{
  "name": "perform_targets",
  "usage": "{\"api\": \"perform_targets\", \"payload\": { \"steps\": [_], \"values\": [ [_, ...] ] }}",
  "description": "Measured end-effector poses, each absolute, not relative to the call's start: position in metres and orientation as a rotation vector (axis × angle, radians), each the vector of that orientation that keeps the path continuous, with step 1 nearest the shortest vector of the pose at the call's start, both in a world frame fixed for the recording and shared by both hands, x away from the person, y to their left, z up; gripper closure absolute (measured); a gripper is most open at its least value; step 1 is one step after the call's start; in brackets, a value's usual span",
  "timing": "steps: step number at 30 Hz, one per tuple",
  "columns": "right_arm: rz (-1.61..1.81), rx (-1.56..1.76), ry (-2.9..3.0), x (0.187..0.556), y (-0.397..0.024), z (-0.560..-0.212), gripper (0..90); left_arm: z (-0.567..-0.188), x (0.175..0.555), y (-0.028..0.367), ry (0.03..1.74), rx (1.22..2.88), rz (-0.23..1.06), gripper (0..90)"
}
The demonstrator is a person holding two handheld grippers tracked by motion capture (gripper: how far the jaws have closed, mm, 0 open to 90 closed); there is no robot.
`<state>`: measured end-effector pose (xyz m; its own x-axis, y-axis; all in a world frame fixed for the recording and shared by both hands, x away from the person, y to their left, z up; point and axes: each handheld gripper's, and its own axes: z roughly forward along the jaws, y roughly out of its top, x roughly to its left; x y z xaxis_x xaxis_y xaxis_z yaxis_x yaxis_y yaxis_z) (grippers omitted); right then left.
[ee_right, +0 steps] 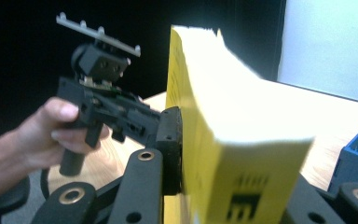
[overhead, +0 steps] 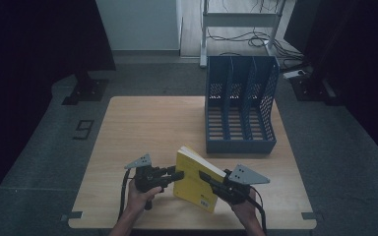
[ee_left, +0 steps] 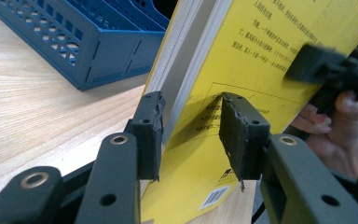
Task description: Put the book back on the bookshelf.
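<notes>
Over table, both tools flank tilted book.

Overall light: dim in the high view, with dark corners left and right of the table.
Glare: the book burns out to white just past the right gripper's near pad.
Blur: the far gripper beyond the left gripper's pads is smeared.
Sharpness: the pads are crisp.
</notes>
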<state>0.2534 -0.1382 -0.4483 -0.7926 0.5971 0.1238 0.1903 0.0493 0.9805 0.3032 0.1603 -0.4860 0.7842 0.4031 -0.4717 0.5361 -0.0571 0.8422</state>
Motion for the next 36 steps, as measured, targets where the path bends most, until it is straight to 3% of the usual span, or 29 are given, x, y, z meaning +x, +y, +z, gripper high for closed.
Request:
{"api": "perform_targets", "payload": {
  "steps": [36],
  "values": [
    [1.754,0.826,1.985,0.2505,-0.1299,-0.4446,74.4,-0.4871,0.3045,0.16,0.762,1.674,-0.127,56.7]
  ]
}}
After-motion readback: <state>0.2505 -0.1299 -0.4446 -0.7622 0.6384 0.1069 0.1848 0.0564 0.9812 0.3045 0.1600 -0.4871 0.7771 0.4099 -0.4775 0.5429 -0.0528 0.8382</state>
